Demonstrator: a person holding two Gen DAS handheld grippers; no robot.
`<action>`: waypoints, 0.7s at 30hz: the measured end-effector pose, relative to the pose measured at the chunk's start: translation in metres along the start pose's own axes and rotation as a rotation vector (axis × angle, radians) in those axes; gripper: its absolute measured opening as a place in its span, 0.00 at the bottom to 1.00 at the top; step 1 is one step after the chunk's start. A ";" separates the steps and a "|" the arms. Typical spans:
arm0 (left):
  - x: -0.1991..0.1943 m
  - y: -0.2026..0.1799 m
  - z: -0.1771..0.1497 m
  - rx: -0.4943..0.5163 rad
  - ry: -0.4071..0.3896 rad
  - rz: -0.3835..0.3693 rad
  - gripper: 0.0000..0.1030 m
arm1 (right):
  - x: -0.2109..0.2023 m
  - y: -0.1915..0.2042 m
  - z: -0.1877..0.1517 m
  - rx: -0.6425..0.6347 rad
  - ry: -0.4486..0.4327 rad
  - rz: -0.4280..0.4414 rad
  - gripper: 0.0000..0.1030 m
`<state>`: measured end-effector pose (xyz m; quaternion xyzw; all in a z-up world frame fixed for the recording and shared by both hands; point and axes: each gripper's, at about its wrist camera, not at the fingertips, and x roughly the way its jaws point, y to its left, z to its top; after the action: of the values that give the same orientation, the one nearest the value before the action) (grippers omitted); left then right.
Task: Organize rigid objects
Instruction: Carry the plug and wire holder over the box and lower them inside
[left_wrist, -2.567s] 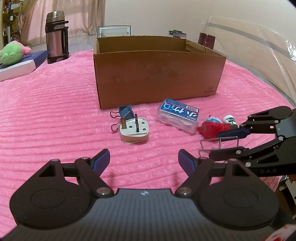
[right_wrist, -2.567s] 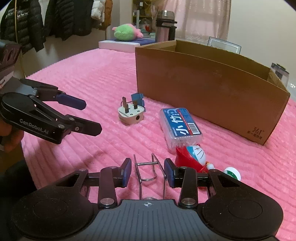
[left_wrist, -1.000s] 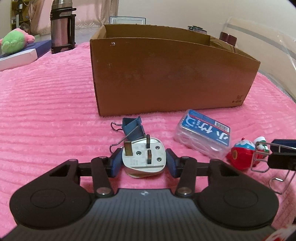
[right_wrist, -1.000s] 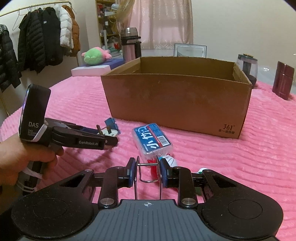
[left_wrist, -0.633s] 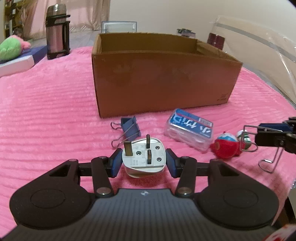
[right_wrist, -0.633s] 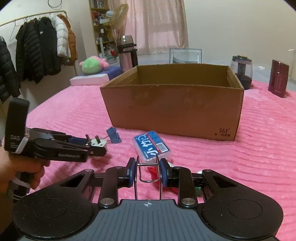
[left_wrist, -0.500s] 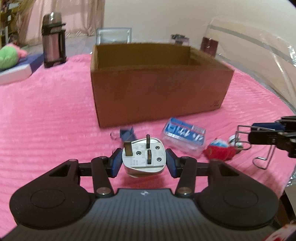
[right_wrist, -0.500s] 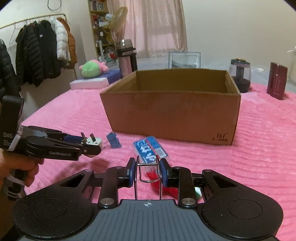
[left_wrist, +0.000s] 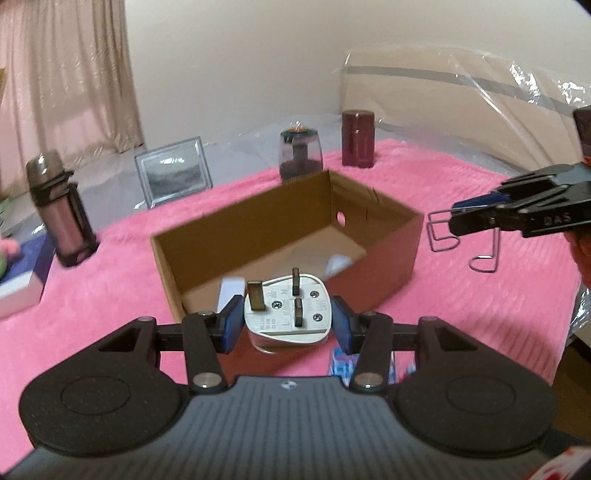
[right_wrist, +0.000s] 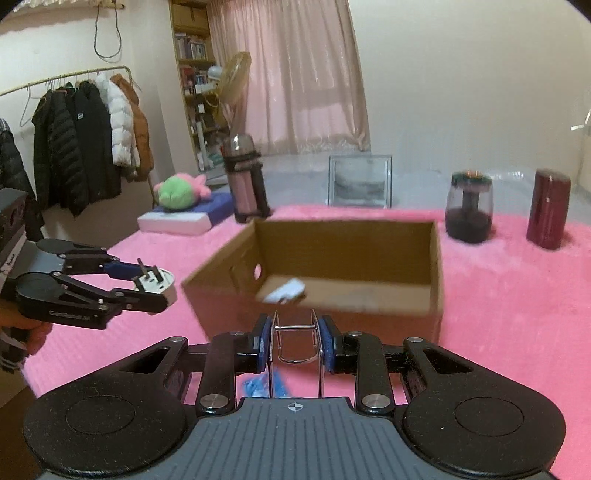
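Pink ribbed fleece blanket (right_wrist: 517, 302) covers the whole work surface, w/ beige curtains and a cream wall behind. Open cardboard box (left_wrist: 373, 269) sits mid-blanket; something pale lies on its floor, too blurred to name.

Left gripper (left_wrist: 287, 325) is part-closed, blue pads pressed on both sides of a white 3-pin plug (left_wrist: 286, 314), pins facing up and fwd. From the left wrist view the plug hangs in the air in front of the box's near wall, clear of the blanket. In the right wrist view the same gripper (right_wrist: 146, 286) appears at far left, held by a hand (right_wrist: 22, 328), plug (right_wrist: 157, 286) at its tips, level w/ the box rim and just left of it.

Right gripper (right_wrist: 295, 345) is squeezed down tight on a wire clip (right_wrist: 295, 343), pads on the two upright wire sides. Clip sits off the blanket, in front of the box's near wall. In the left wrist view that gripper (left_wrist: 476, 218) comes in from the right edge, wire loops (left_wrist: 461, 240) dangling below its tips, just right of the box's right corner.

Blue-labelled clear case (left_wrist: 343, 363) lies on the blanket below the left gripper, mostly hidden.

Behind the box: steel flask (right_wrist: 245, 181), picture frame (right_wrist: 360, 181), dark glass jar (right_wrist: 469, 206), maroon cylinder (right_wrist: 546, 214). Green plush toy (right_wrist: 181, 192) lies on a flat white-and-blue box (right_wrist: 181, 221) at left. Jackets (right_wrist: 88, 140) hang on a rail by the wall.
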<state>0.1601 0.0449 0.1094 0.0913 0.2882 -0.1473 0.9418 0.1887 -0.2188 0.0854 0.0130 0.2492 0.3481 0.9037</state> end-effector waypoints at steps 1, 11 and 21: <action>0.004 0.005 0.009 0.003 0.000 -0.010 0.43 | 0.004 -0.005 0.009 -0.005 -0.001 -0.002 0.24; 0.070 0.040 0.068 0.014 0.060 -0.068 0.43 | 0.074 -0.044 0.070 -0.042 0.070 0.009 0.24; 0.158 0.049 0.059 0.058 0.222 -0.147 0.43 | 0.155 -0.062 0.066 -0.126 0.229 -0.012 0.24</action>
<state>0.3319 0.0401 0.0722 0.1131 0.3921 -0.2130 0.8878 0.3563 -0.1572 0.0625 -0.0854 0.3285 0.3567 0.8704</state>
